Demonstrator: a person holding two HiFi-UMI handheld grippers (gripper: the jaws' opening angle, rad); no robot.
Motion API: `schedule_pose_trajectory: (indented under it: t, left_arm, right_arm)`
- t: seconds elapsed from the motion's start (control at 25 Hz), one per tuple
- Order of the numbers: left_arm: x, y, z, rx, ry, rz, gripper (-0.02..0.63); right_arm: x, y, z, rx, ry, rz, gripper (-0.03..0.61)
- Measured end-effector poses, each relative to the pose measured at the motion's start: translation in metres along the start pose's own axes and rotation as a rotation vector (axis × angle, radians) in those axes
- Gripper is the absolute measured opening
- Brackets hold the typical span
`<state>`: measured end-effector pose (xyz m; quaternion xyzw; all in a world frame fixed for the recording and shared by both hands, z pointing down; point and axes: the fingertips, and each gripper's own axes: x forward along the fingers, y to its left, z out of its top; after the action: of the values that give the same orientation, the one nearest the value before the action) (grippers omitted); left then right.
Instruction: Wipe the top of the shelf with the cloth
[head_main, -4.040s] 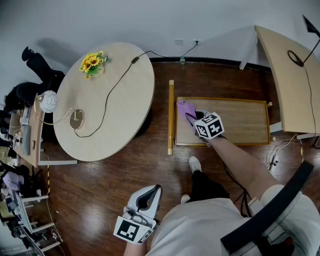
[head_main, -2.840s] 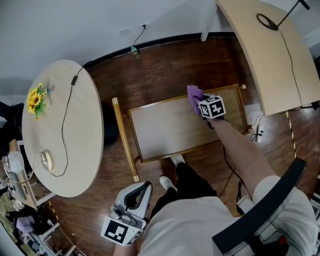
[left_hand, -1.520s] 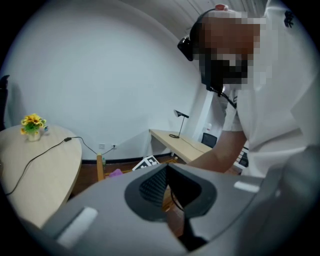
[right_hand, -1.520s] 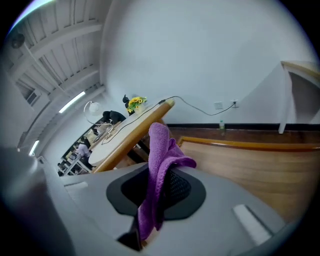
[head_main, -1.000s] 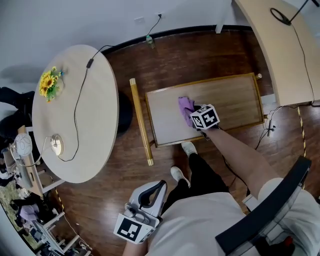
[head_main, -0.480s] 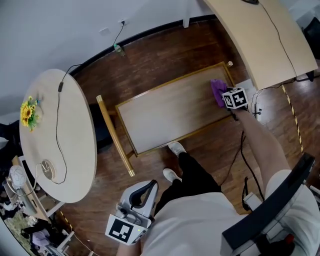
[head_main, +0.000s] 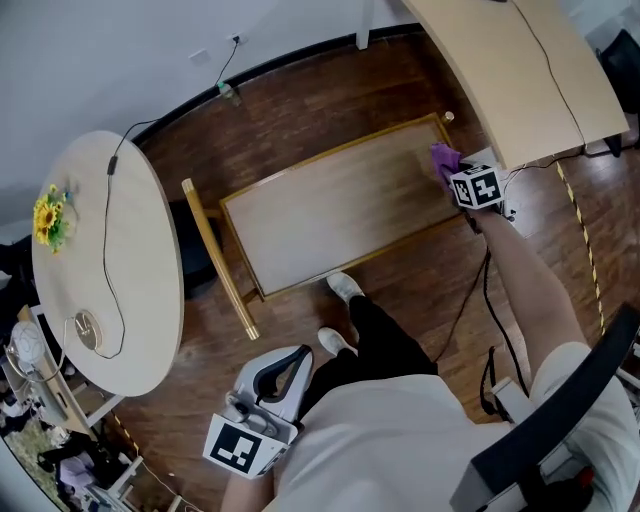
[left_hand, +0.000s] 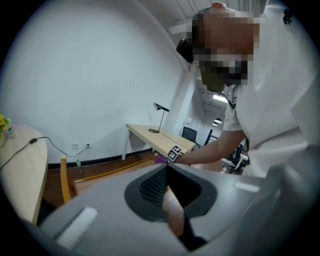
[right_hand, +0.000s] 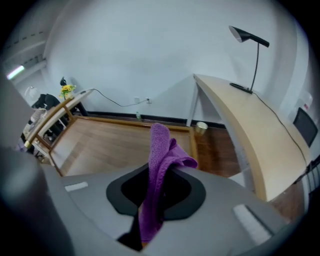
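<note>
Head view has the right gripper (head_main: 457, 173) with the purple cloth (head_main: 443, 157) at the shelf top's (head_main: 330, 215) right end, left gripper (head_main: 289, 360) low by the person's body; left gripper view shows 2 jaws closed together, empty; right gripper view shows jaws clamped on the upright cloth.

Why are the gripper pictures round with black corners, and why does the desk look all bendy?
Right gripper view: the wide-angle lens squeezes the room into a circle, so the corners go dark and the desk bends; the purple cloth looks huge because it is close. Left gripper view: same round frame; the blocky patch was added afterwards. Head view: the baseboard curves too.
</note>
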<state>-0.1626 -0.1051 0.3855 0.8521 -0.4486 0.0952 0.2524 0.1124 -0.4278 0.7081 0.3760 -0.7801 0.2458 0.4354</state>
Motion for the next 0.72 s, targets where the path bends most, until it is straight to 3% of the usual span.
schedule_pose_trajectory:
  t: [0.2,0.44,0.6,0.72]
  left_arm:
    - [-0.015,-0.003,-0.007,-0.016,-0.024,0.019,0.020]
    - [-0.047,0.000,-0.015,-0.044,-0.046,0.091,0.020]
    - [-0.073,0.007,-0.026,-0.069,-0.046,0.139,0.020]
    - [-0.084,0.012,-0.034,-0.085,-0.051,0.160,0.020]
  right_arm:
    - [-0.023,0.181,0.022,-0.044,-0.098,0.310,0.051]
    - [-0.023,0.409,0.015,-0.084,-0.080,0.676,0.051]
    - [-0.014,0.514,0.000,-0.149,-0.023,0.826,0.051]
    - [0.003,0.547,-0.018,-0.227,0.016,0.843,0.051]
